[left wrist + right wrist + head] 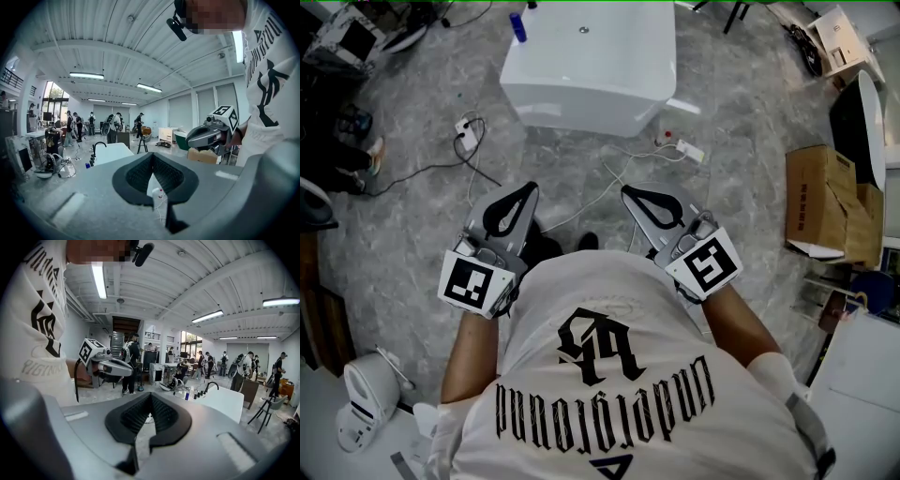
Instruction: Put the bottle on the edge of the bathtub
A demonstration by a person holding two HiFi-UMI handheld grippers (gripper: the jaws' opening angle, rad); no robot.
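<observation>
The white bathtub (591, 66) stands on the grey floor ahead of me. A small blue bottle (517, 25) stands upright at its far left corner, beside a black tap. I hold both grippers at chest height, well short of the tub. My left gripper (530, 187) is shut with nothing in it, and so is my right gripper (628, 190). In the left gripper view the closed jaw tips (152, 153) point towards the tub (110, 152) and the bottle (87, 165). The right gripper view shows its closed tips (151, 393), the tub (225, 401) and the bottle (187, 395).
Power strips (467, 136) (689, 150) and loose cables lie on the floor between me and the tub. A cardboard box (825, 202) stands at the right, a white appliance (366, 394) at the lower left. Several people stand far back in the hall.
</observation>
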